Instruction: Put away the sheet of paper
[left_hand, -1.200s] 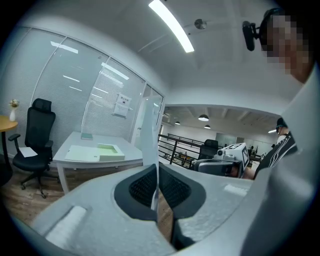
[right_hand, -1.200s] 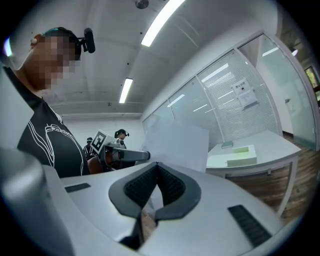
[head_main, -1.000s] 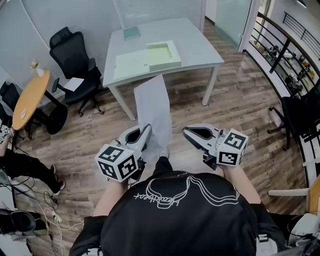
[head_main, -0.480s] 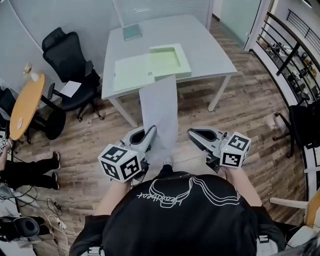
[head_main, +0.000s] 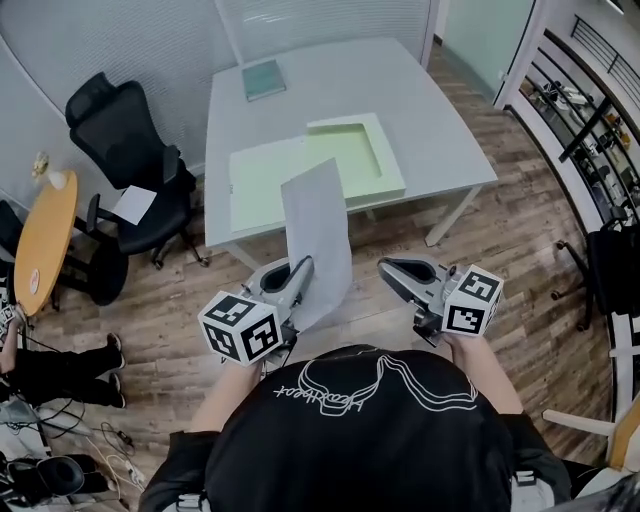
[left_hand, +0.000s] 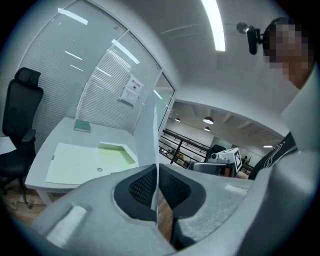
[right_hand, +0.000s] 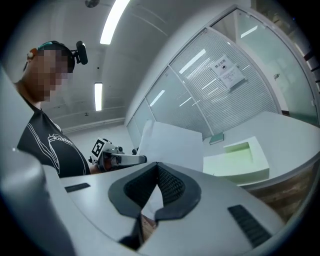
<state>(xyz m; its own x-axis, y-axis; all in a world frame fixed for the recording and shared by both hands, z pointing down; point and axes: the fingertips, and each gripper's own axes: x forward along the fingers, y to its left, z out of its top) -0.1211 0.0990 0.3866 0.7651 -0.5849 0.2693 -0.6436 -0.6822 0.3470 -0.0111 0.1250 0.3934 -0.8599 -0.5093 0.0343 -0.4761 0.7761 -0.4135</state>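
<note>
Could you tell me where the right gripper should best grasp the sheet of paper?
Probably its free right edge, from the right: the sheet stands upright, pinched at the bottom by the left gripper, that edge nearest the right gripper.

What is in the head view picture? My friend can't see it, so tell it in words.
Seen from above, a person holds a sheet of paper out in front, pinched in the left gripper; the right gripper is shut and empty beside it. Ahead stands a grey table with an open pale green box on it.
</note>
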